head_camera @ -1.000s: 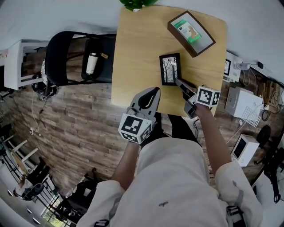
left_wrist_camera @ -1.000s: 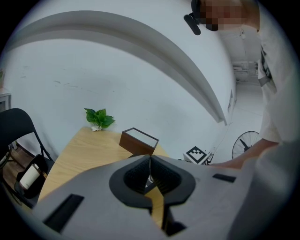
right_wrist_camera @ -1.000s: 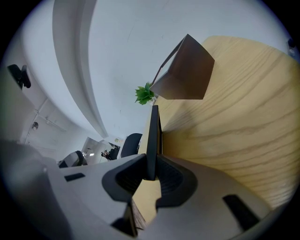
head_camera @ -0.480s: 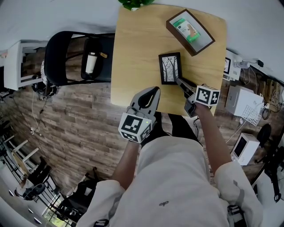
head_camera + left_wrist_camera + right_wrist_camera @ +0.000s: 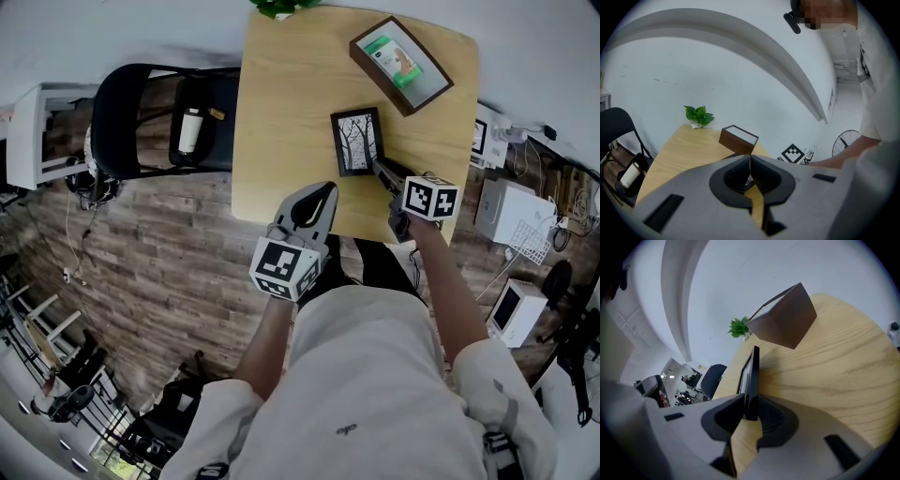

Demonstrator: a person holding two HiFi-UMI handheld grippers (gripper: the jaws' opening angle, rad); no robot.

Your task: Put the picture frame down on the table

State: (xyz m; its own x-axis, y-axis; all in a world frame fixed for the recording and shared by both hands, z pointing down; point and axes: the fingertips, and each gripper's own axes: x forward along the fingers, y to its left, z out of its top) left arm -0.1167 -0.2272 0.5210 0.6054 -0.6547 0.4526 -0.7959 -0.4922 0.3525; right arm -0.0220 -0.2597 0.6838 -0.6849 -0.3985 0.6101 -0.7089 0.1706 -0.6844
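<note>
Picture frame (image 5: 752,376) clamped edge-on between the jaws of the right gripper (image 5: 749,414), close over the table (image 5: 825,376); setting-down and release apparently remain; left gripper (image 5: 750,165) closed, empty.

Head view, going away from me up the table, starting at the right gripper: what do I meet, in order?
First the right gripper, shut on the picture frame → brown box → green plant at the far edge.
</note>
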